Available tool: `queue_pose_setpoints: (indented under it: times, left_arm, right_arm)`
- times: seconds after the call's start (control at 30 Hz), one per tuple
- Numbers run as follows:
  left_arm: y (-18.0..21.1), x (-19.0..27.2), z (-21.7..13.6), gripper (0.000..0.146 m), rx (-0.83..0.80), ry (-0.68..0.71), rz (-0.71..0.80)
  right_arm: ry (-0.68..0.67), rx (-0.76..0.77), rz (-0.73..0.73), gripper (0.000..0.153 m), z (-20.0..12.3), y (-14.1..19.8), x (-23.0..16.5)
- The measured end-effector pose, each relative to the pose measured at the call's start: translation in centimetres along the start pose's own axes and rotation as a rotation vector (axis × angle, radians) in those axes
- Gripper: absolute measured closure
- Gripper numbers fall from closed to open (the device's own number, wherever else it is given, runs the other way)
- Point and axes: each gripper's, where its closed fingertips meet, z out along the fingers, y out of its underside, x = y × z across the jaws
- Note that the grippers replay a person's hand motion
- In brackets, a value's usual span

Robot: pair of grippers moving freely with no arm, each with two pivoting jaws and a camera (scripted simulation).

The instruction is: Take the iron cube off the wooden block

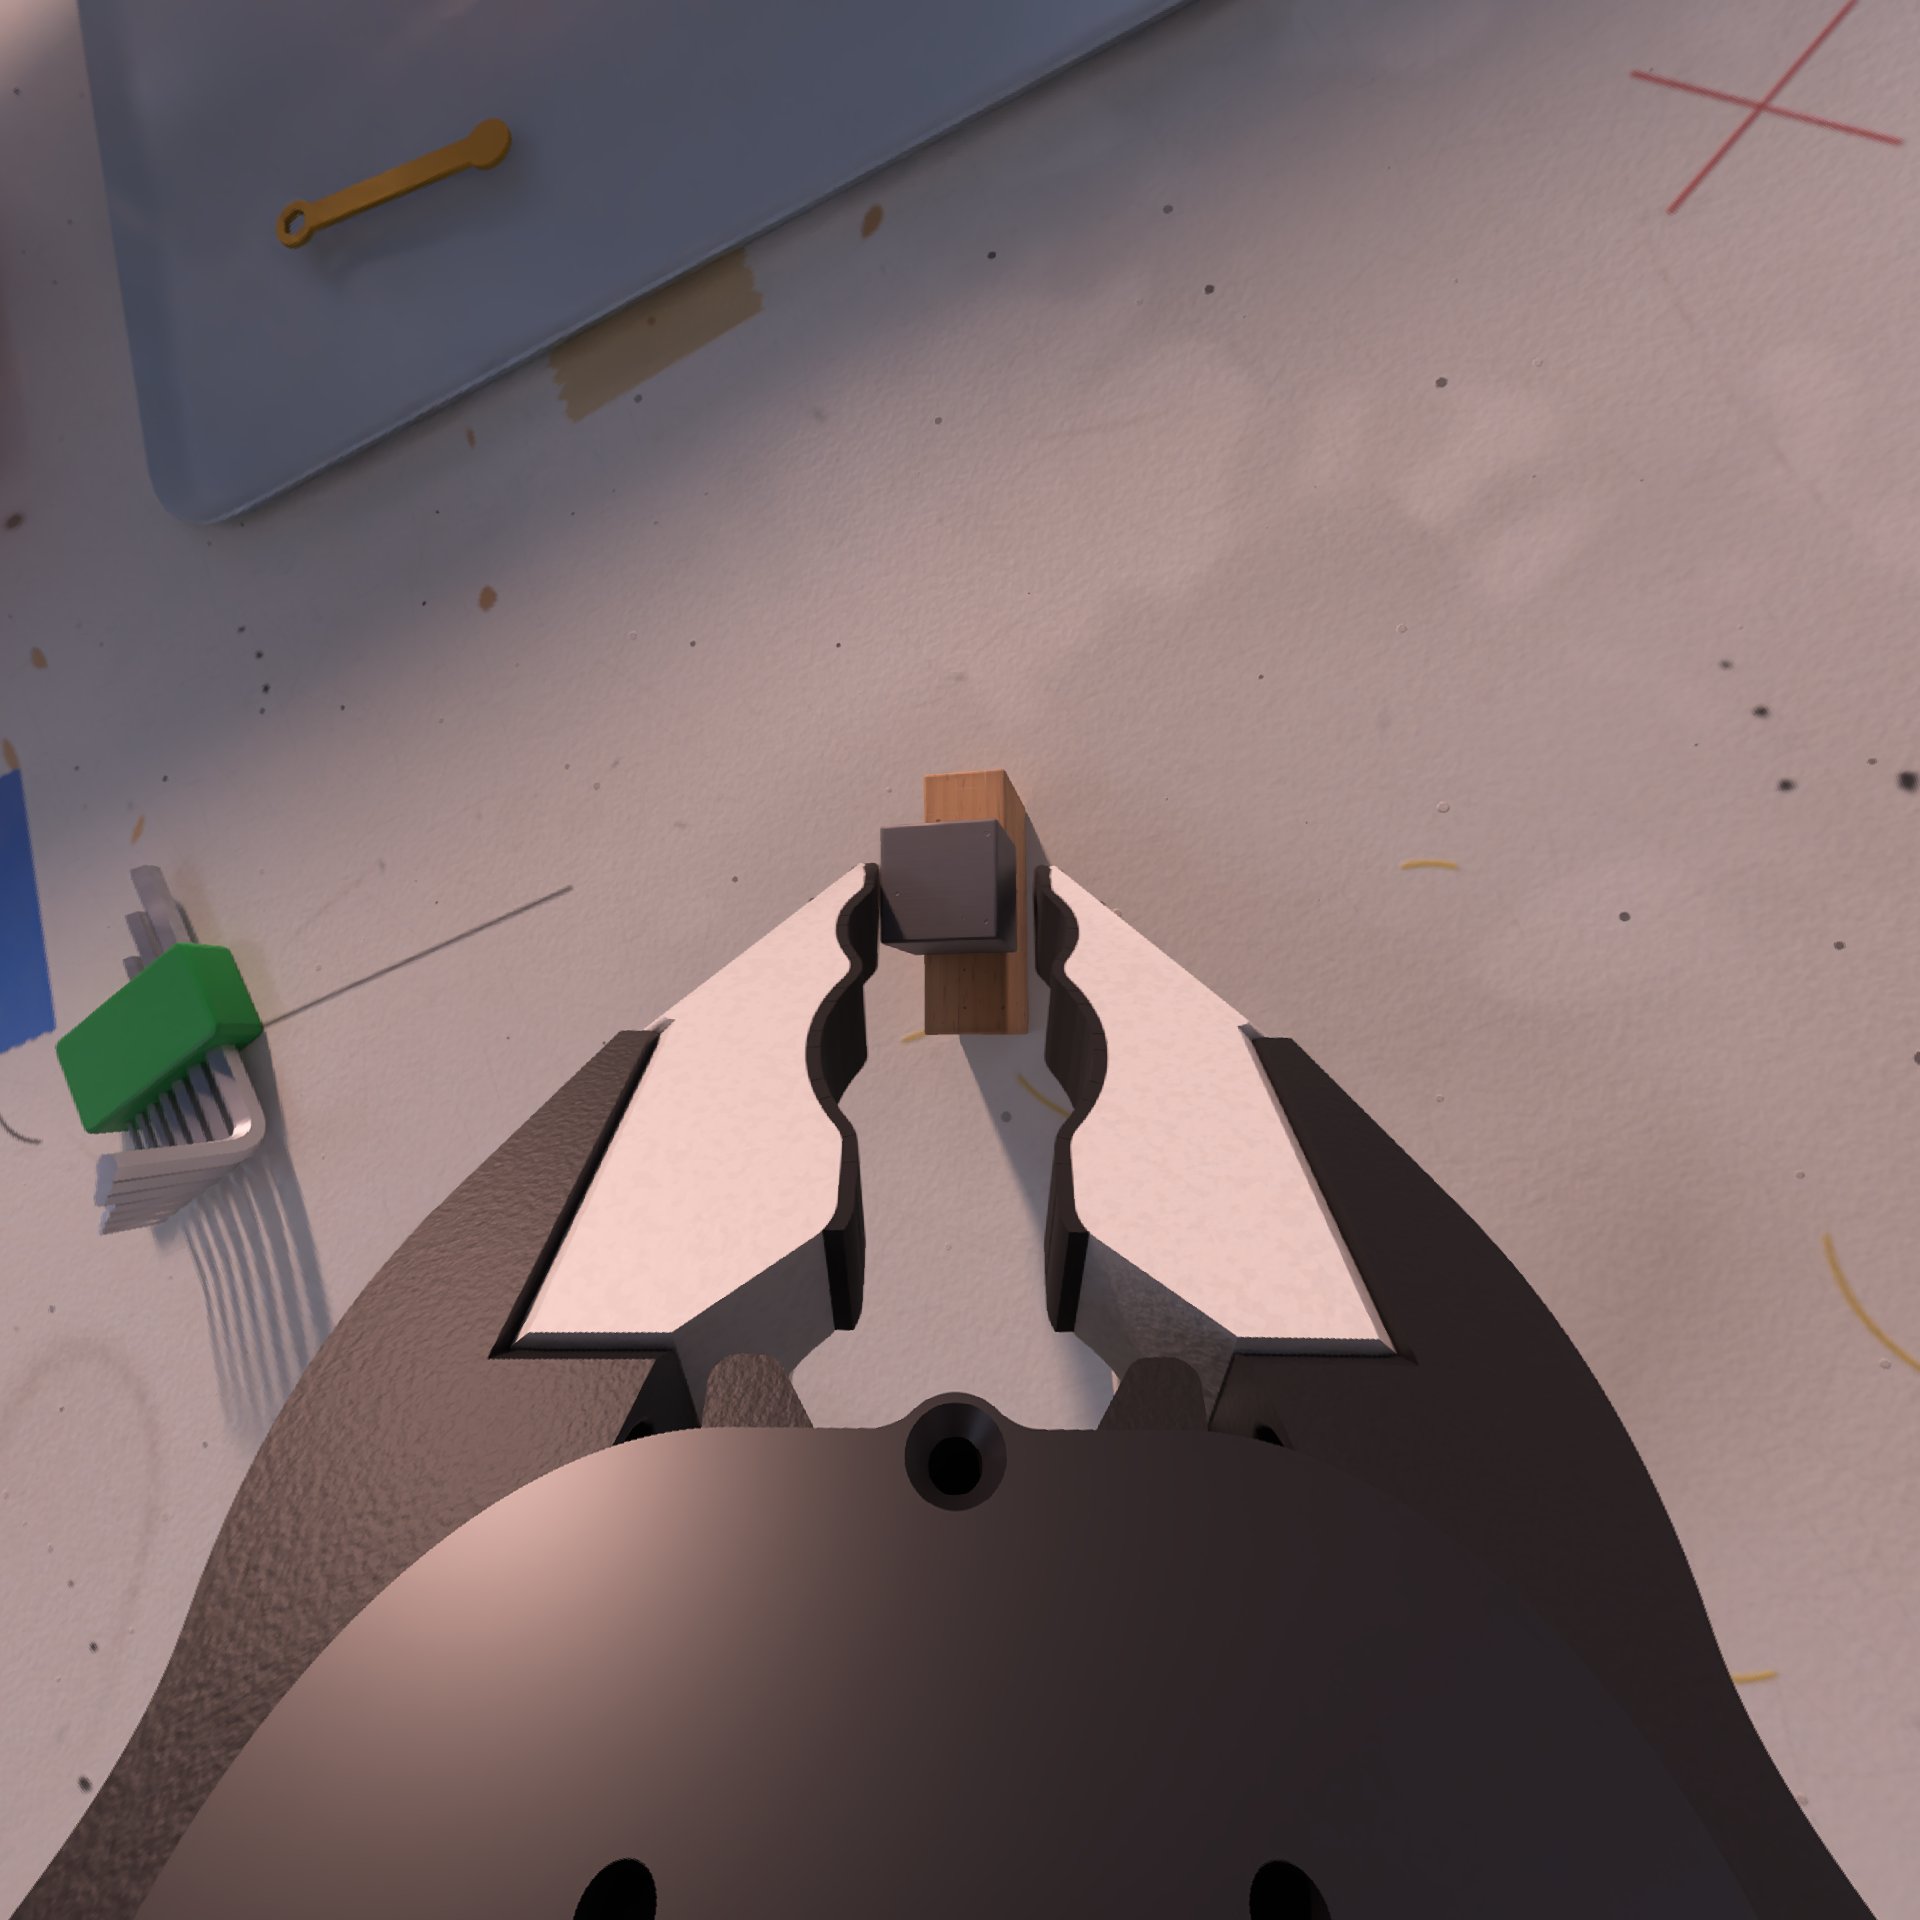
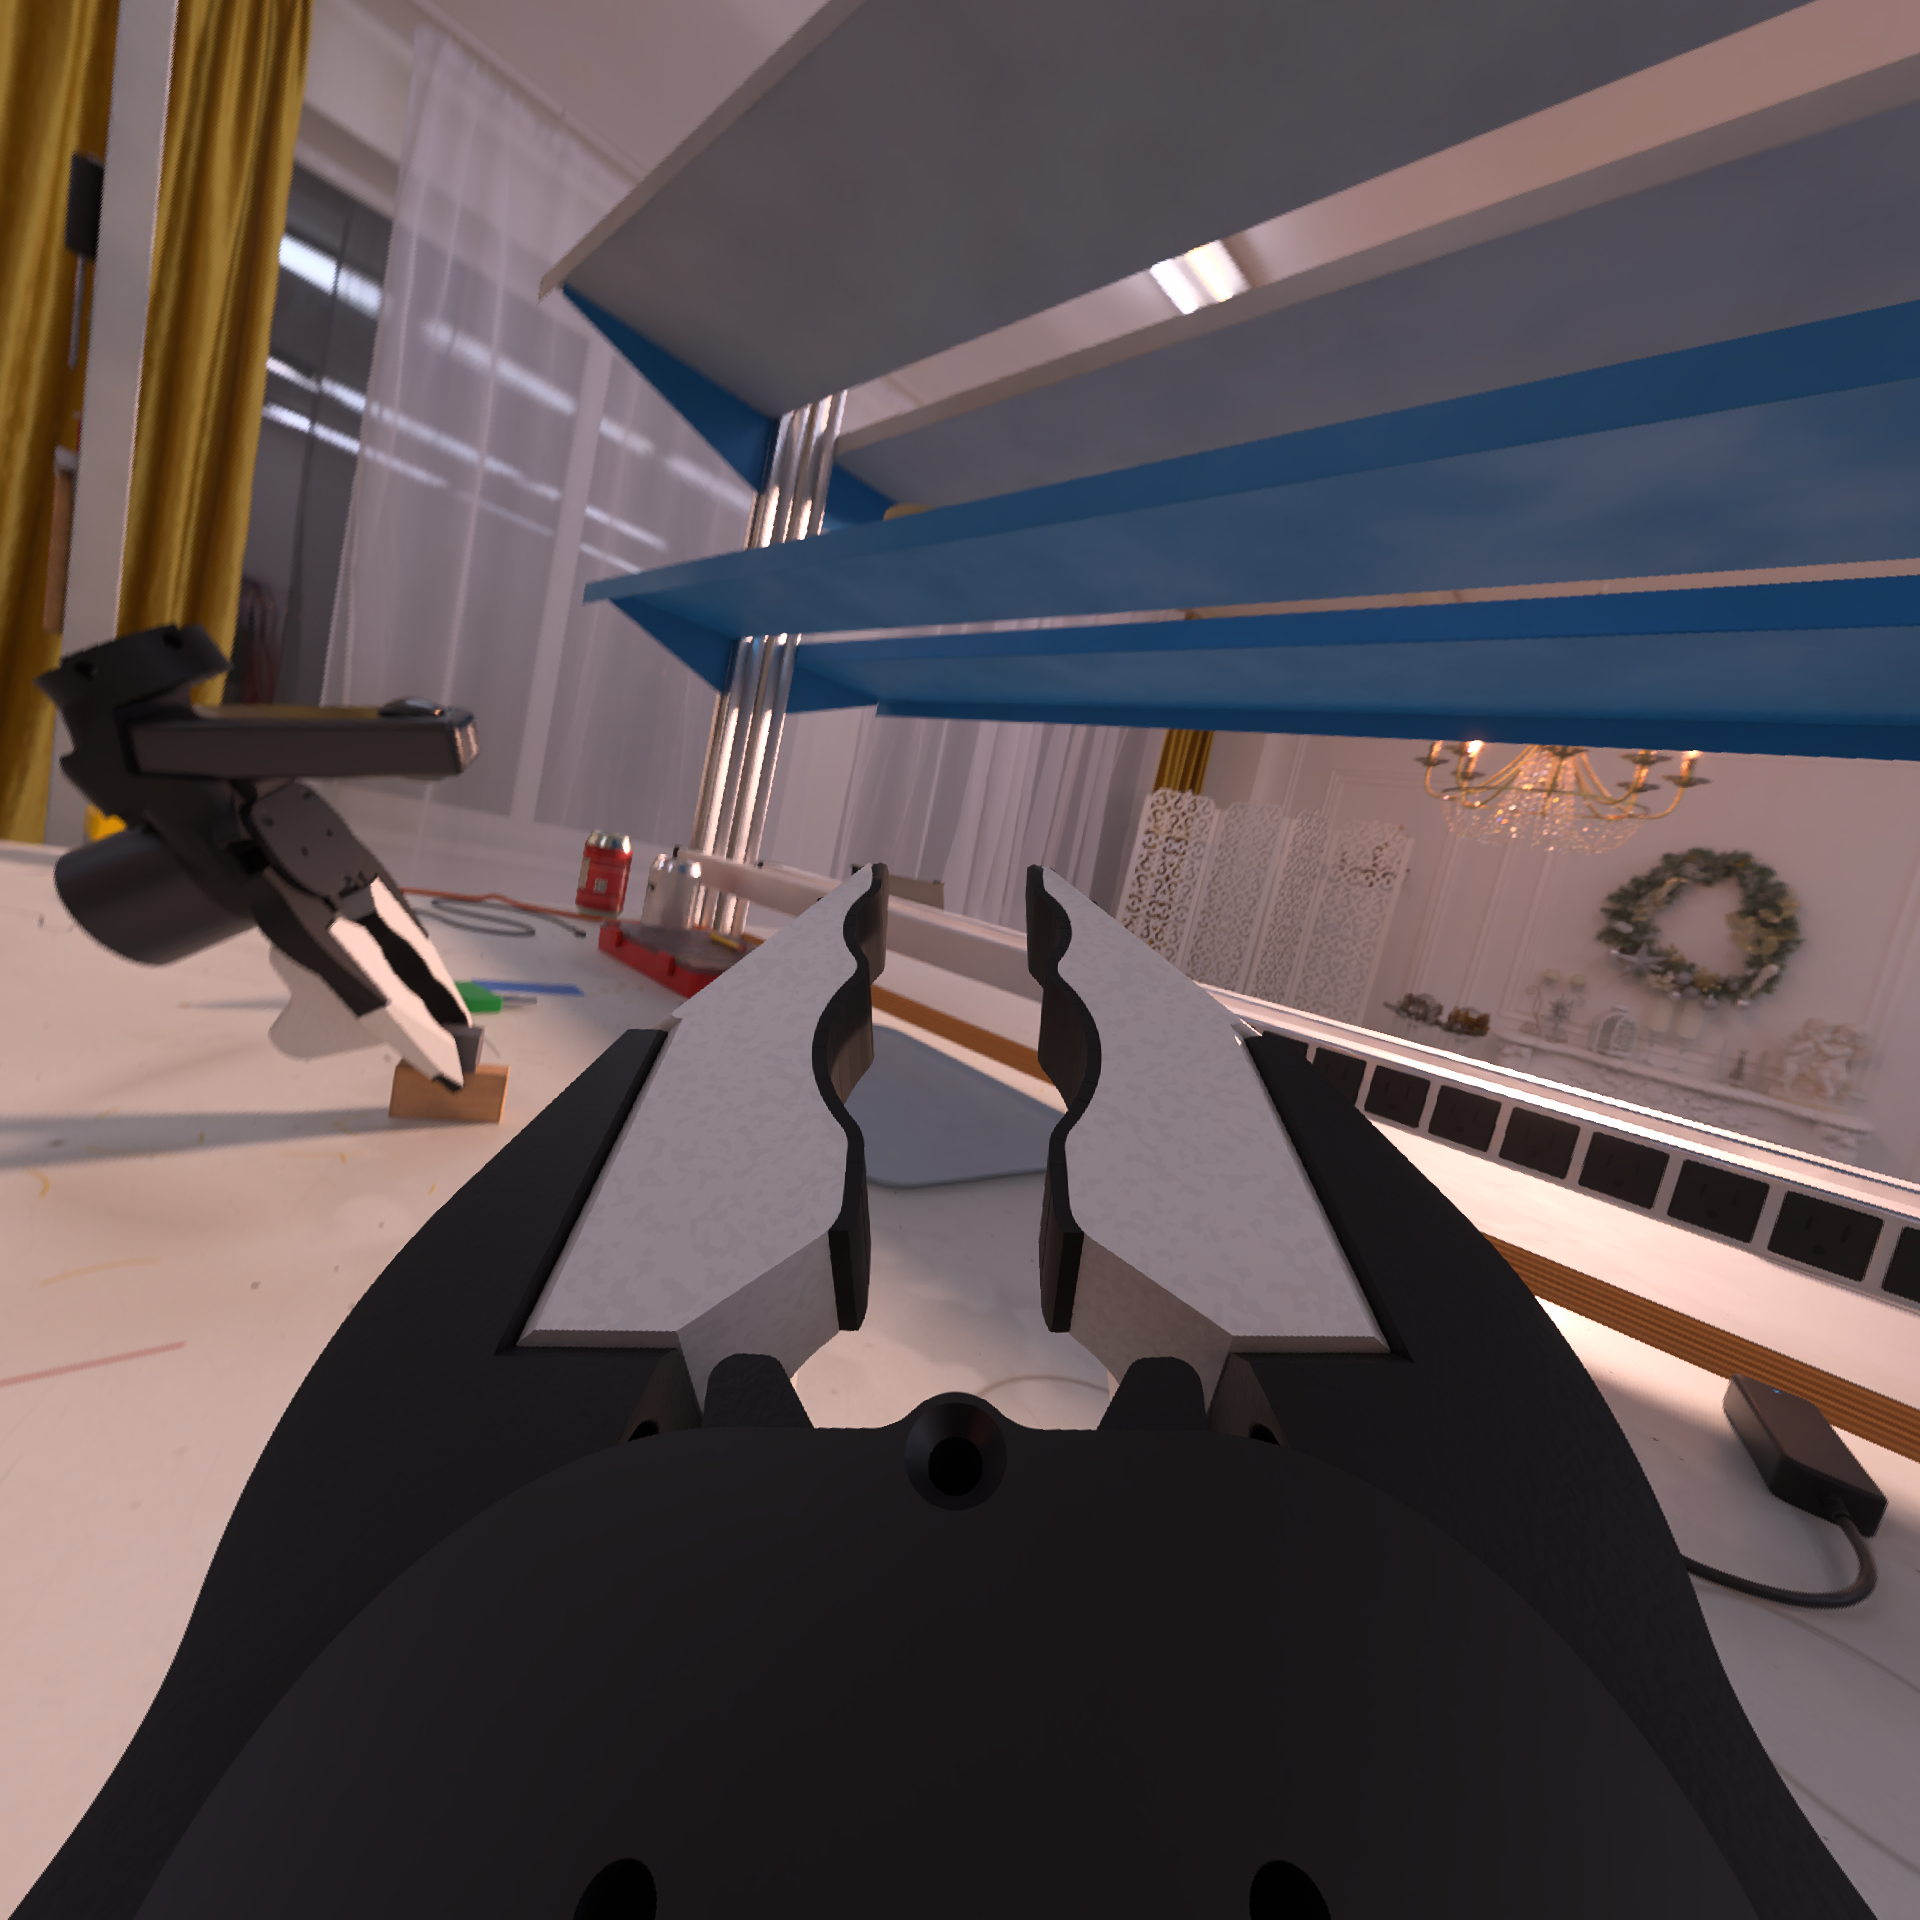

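The dark grey iron cube sits on top of the light wooden block, which lies flat on the white table. My left gripper points down at it, open, with one fingertip on each side of the cube; the left one is close against it and a thin gap shows on the right. The right wrist view shows the same from the side: the left gripper has its tips down at the cube on the block. My right gripper is open and empty, well away to the right.
A blue-grey mat with a brass wrench lies beyond the block. A hex key set in a green holder lies to the left. A blue shelf unit, a red can and a black adapter stand along the table's back.
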Motion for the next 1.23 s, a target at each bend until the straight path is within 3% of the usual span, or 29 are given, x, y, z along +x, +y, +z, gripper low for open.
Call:
queue_pose_setpoints:
  times: [0.13,0.33,0.53,0.7,0.97,1.13,1.23]
  left_arm:
    - [-0.3,-0.4,-0.6,0.123,0.042,-0.046,0.019]
    - [-2.6,-1.9,-4.7,0.125,0.239,-0.406,0.178]
    - [-4.7,-2.0,-7.4,0.125,0.406,-0.429,0.121]
    - [-6.0,-2.5,-10.0,0.125,0.421,-0.728,0.301]
    - [-8.8,-4.7,-13.1,0.125,0.437,-0.867,0.462]
    - [-11.6,-5.9,-15.2,0.125,0.512,-0.786,0.5]
    - [-11.1,-6.6,-14.5,0.125,0.312,-0.716,0.657]
  right_arm:
    - [-0.025,-0.08,-0.053,0.122,0.2,1.2,-0.3]
    - [-0.077,-0.148,-0.139,0.117,0.6,2.7,-1.7]
    - [-0.087,-0.264,-0.378,0.112,0.7,4.3,-2.3]
    - [-0.116,-0.276,-0.389,0.109,0.9,4.9,-3.0]
    - [-0.091,-0.269,-0.392,0.109,0.8,4.6,-2.4]
    - [-0.075,-0.263,-0.396,0.109,0.9,4.5,-2.2]
    - [-0.069,-0.27,-0.406,0.109,0.9,4.6,-2.1]
